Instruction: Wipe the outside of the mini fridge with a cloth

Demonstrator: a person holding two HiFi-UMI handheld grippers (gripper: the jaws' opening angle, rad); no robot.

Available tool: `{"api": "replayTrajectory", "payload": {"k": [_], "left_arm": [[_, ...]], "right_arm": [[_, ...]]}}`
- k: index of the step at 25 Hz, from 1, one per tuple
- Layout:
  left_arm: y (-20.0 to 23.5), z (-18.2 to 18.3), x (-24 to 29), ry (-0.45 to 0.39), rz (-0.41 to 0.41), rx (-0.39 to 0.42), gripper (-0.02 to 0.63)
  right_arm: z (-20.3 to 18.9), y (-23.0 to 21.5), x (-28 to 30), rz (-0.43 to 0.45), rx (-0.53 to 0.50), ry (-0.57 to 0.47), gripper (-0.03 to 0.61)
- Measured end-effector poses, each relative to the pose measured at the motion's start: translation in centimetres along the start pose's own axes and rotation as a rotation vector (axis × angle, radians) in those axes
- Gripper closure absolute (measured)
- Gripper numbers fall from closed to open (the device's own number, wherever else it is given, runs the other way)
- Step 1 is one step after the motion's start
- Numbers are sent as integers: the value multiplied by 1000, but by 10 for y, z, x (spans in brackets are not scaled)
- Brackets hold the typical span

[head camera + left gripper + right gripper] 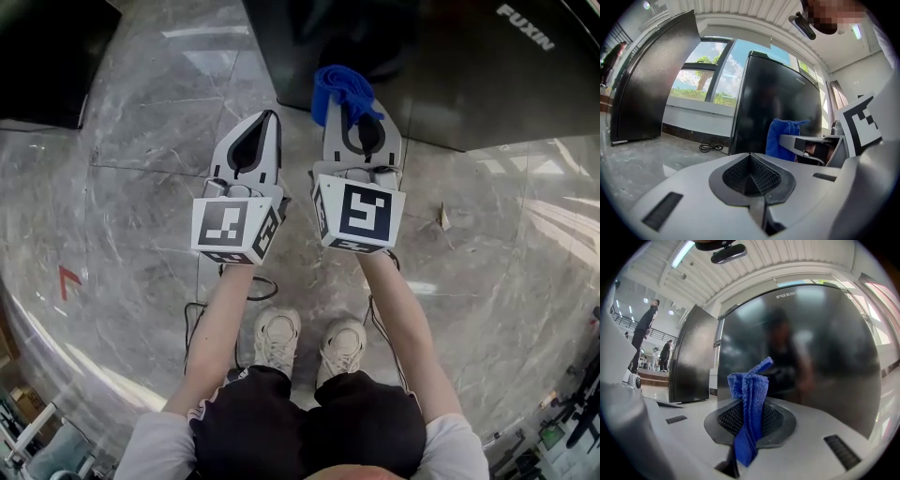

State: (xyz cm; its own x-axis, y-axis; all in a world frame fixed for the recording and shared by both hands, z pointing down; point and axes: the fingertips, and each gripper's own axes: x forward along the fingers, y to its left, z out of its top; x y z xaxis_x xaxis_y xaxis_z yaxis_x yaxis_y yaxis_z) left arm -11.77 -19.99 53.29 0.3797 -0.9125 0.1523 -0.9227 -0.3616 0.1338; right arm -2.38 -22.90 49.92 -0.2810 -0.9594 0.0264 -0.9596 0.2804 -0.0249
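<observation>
Mini fridge (450, 66), glossy black and boxy, stands on the veined grey floor (141, 141) just ahead of both grippers. The left gripper (271, 116) is closed on nothing. The right gripper (363, 109) pinches a bunched blue terry cloth (337, 86) near the fridge's front.

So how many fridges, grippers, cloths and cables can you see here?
Fridges: 2
Grippers: 2
Cloth: 1
Cable: 1
Total: 6
</observation>
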Motion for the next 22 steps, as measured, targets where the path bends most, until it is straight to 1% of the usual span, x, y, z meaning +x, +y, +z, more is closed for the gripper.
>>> {"api": "replayTrajectory", "payload": {"k": [7,11,14,19,22], "left_arm": [[-34,-6,8,19,-55,21,611],[-51,-10,12,29,-71,27,611],[-69,-12,18,32,-99,33,611],[-101,-22,26,53,-162,45,611],[-112,-27,28,64,-181,49,611]], "right_arm": [[6,-50,-26,-73,-3,-3,514],[9,-82,-40,-120,-35,-3,514],[10,-110,-53,-179,-70,2,514],[9,-158,-74,-285,-75,15,514],[8,-183,-85,-339,-80,19,514]]}}
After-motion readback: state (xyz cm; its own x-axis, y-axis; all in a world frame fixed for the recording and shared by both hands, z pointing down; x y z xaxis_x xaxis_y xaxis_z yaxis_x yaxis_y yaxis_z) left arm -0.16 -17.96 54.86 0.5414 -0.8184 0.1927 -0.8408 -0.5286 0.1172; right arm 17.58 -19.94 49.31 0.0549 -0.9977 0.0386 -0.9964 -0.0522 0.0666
